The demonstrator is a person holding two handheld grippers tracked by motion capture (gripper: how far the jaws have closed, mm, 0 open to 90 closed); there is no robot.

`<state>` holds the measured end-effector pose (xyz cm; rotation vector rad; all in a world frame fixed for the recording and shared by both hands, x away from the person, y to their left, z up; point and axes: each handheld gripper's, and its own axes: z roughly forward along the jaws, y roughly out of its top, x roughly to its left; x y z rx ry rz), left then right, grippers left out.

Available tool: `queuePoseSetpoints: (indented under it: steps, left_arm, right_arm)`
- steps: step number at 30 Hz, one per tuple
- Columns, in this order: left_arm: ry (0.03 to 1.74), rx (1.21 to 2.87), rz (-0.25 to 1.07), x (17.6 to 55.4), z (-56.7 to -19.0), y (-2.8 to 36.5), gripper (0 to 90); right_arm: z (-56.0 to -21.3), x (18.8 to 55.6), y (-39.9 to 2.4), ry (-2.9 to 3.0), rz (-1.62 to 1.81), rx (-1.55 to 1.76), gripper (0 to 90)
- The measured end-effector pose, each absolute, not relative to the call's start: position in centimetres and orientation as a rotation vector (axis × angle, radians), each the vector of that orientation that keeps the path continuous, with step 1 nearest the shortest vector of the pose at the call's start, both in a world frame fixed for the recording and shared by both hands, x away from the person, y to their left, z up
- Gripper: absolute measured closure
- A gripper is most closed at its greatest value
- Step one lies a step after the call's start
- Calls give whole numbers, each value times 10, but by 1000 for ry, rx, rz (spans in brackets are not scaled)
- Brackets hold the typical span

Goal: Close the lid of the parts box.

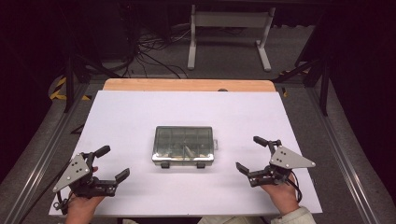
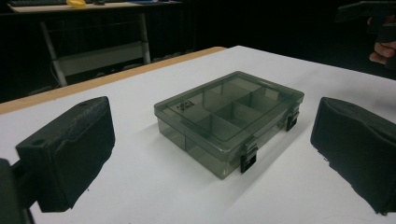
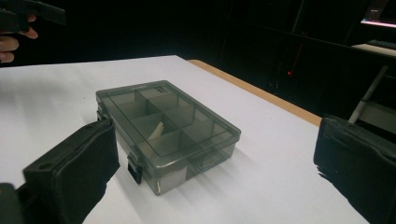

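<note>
Two black grippers frame a smoky, see-through compartment box (image 1: 183, 143) that sits shut near the middle of a white table (image 1: 140, 112), a little toward its near edge, its two dark latches (image 1: 182, 164) facing the person. Dividers split the box into small cells, and a pale item (image 3: 157, 130) lies in one of them; what it is cannot be told. To the box's left, near the table's near-left corner, the left gripper (image 1: 111, 163) hangs with its jaws spread wide and nothing between them. To the box's right, toward the near-right corner, the right gripper (image 1: 251, 154) likewise stands wide open and empty. Both are apart from the box and angled in toward it, each held in a hand coming in over the near edge. A bare wooden strip (image 1: 187, 85) runs along the table's far edge, with cables (image 1: 154, 56) and a white frame (image 1: 229, 32) on the dark floor beyond.
</note>
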<state>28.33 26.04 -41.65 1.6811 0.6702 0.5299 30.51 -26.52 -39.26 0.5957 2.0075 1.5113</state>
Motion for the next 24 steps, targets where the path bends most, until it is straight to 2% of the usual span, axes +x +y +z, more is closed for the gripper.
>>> queuePoseSetpoints:
  steps: [10,15,24]
  left_arm:
    - [689,1638,588,291,-439,269,3]
    - [638,1624,639,289,-440,269,3]
    - [665,1610,586,292,-442,271,2]
  right_arm:
    - [-413,301,-281,1964,1482,639,5]
    - [-422,305,-281,2008,1486,650,2]
    - [-426,308,-283,1992,1518,659,0]
